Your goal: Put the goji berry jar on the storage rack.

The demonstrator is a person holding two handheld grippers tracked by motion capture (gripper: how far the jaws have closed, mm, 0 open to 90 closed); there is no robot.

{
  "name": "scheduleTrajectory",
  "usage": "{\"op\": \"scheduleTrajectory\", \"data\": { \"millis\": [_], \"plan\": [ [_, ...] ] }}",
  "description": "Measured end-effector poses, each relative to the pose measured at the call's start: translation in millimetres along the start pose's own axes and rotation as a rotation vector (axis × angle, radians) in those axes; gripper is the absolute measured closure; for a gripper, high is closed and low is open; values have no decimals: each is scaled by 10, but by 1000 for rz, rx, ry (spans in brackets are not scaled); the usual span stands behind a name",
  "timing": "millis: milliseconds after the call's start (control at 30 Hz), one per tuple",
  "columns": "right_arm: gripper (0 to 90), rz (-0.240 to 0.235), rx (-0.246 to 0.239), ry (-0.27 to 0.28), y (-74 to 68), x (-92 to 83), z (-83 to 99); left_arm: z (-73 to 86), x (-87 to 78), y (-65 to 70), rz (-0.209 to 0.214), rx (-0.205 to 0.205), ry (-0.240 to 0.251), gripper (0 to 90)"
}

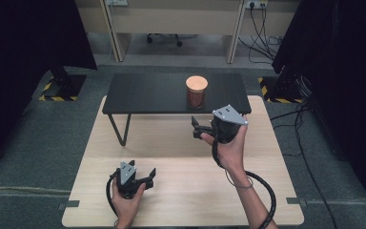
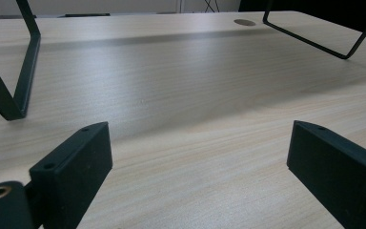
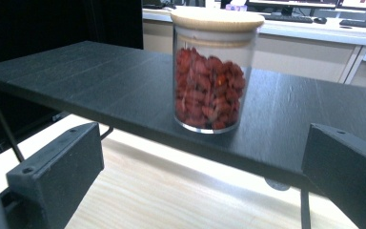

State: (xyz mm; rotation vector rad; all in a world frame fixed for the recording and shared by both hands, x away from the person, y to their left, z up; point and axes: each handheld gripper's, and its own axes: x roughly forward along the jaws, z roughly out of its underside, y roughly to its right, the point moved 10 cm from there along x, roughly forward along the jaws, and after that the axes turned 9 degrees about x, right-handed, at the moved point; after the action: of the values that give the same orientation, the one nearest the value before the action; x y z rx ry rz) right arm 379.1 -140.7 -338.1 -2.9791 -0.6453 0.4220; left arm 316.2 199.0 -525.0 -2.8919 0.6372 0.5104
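While your right tool (image 1: pixel 196 129) stands released, its jaws spread wide with nothing between them, the jar (image 1: pixel 196 92) sits untouched on the black shelf (image 1: pixel 147 93), near the shelf's front edge and toward its right end. The jar is upright, its wooden lid (image 3: pixel 217 19) seated flat, its glass body full of red pieces. Judged from its place, it stands close to the edge so that a level approach from your side can reach it without crossing the shelf.

In the right gripper view the jar stands ahead of that tool and between the lines of its two jaws, apart from both. Your right hand (image 1: pixel 231 145) holds the tool just in front of the jar and a little below it, jaws pointing roughly level toward the shelf's front edge. That pose suits a side grasp on the glass body below the lid; I judge this to be the approach, with contact not yet made.

Your left tool (image 1: pixel 142 177) is likewise released, jaws wide and empty. Your left hand (image 1: pixel 126 198) holds it low over the light wooden bench (image 1: pixel 181 200), well away from the jar, pointing across the bare wood toward the shelf's wire legs (image 2: pixel 14 81). It takes no part in the reach.
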Motion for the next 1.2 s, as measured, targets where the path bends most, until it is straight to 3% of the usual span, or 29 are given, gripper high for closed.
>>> {"op": "scheduleTrajectory", "data": {
  "millis": [533, 900, 1200],
  "plan": [
    [3, -3, -25, 6, 148, -379, 565, -2, -4, 13, -1, 12, -3, 71],
    [3, 14, -9, 8, 315, -558, 911, 0, -9, 22, -3, 18, -2, 72],
    [4, 91, 74, -98, 549, -571, 1375, -2, -8, 23, -4, 19, -4, 71]
  ]
}}
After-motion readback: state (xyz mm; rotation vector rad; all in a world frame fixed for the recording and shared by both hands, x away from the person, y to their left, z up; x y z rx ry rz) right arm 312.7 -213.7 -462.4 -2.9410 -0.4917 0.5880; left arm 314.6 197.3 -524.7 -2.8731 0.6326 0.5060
